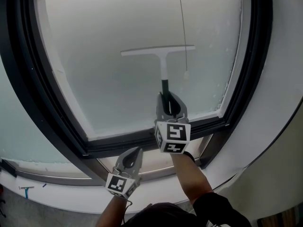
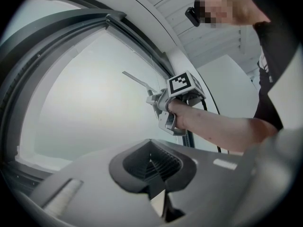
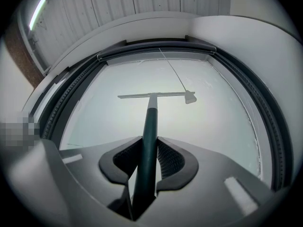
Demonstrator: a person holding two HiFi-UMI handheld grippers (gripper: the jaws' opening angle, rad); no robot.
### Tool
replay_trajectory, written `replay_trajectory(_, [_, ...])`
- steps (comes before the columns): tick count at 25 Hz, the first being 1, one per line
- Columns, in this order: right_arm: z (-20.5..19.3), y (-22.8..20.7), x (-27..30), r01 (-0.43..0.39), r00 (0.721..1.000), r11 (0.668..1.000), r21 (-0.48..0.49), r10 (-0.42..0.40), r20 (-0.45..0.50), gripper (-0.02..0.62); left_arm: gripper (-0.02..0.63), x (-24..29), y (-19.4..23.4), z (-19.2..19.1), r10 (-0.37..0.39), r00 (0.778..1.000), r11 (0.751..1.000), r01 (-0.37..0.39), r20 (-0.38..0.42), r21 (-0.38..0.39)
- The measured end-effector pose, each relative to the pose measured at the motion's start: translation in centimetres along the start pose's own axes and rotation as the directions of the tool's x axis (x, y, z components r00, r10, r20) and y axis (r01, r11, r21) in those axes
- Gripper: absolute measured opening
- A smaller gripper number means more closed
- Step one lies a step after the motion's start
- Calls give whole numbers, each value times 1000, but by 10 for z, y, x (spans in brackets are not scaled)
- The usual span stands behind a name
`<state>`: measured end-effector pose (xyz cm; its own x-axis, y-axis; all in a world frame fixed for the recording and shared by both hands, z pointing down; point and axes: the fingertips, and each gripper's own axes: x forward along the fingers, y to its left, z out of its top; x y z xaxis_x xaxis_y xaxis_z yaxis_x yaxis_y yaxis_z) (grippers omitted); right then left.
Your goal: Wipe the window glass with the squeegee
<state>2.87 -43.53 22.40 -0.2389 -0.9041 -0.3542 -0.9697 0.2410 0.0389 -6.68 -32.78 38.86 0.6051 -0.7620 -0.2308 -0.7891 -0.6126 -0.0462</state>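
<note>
Right gripper view: right gripper (image 3: pixel 147 163), jaws clamped on the dark green handle of the squeegee (image 3: pixel 150 122). The handle passes between the ribbed pads and runs straight ahead and upward from them. At its far end a pale neck carries the white blade (image 3: pixel 142 96), set crosswise and level against the window glass (image 3: pixel 213 126). Whether the blade presses on the pane or only rests there cannot be told.

- Thin cord (image 3: pixel 173 72): hangs down the pane from the top of the frame. It ends in a small white tab (image 3: pixel 190 97) just beside the blade's right tip.
- Marker cube (image 1: pixel 173 136): sits at the rear of the right gripper, above the forearm, level with the lower rail of the dark window frame (image 1: pixel 137 140).

Head view: blade in the upper middle of the pane, well ahead of the right gripper, with the handle standing near upright between them.

- Left gripper (image 1: pixel 129 162): jaws brought together with nothing between them. It is held low, below the frame's lower rail and to the left of the right gripper, apart from the squeegee.
- White curved wall (image 1: pixel 279 103): borders the frame on the right.
</note>
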Motion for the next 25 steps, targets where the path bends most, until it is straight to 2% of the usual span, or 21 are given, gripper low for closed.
replay_trajectory(11, [-32, 0, -23, 0, 998, 1000, 1, 0, -55, 95, -2, -1, -8, -9, -16, 1000, 999, 16, -20, -29])
replay_trajectory(18, [-55, 1, -42, 2, 996, 1000, 5, -1, -94, 95, -3, -7, -15, -25, -37, 998, 999, 36, -50, -17])
replay_trajectory(25, [-87, -1, -60, 9, 990, 1000, 29, -5, -144, 95, -2, -15, -23, -40, -51, 996, 998, 48, -78, -47])
